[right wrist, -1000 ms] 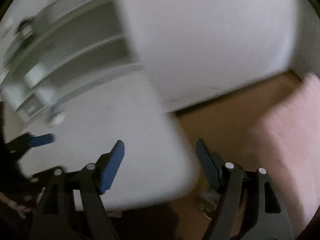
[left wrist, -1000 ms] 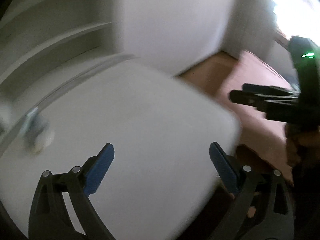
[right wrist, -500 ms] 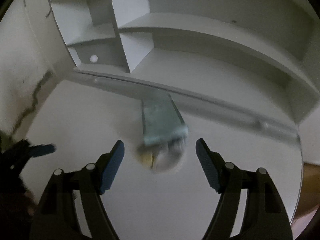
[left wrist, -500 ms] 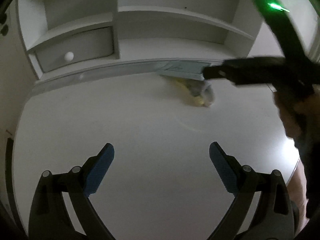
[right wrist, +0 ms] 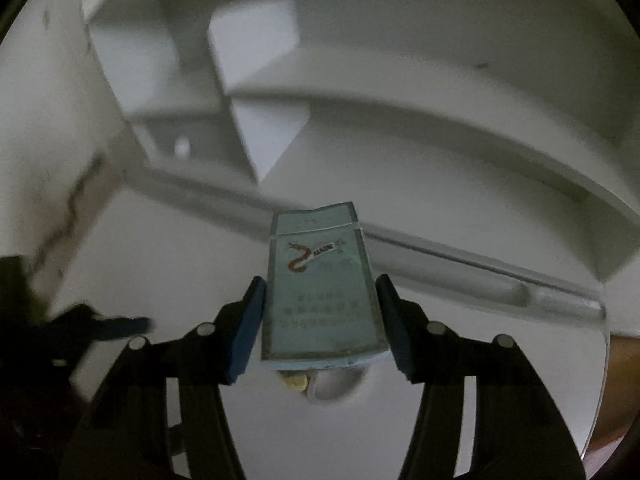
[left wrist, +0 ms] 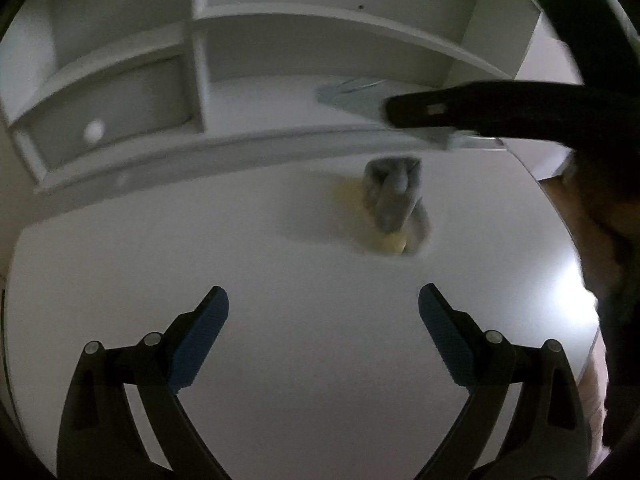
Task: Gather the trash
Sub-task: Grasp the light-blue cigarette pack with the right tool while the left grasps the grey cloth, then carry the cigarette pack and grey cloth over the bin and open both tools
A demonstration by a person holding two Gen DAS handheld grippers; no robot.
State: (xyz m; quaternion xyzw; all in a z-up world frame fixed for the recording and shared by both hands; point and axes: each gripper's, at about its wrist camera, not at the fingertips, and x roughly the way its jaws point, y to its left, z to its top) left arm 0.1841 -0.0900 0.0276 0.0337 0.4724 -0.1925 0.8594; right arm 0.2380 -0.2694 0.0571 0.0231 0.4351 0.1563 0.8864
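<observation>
Right gripper closing around one pale blue cigarette pack; both blue pads lying along pack's long sides, pack raised above white desk. One crumpled grey wad with yellowish scraps lying on desk beneath pack. Left gripper hovering over bare desk, jaws standing wide apart, gripping nothing. One shelf unit standing at desk's far edge, one drawer with one round knob.

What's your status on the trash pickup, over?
Right gripper closing around pale blue cigarette pack. Left gripper open, empty, over white desk. Crumpled yellow-grey trash under pack. Nothing blocking.
</observation>
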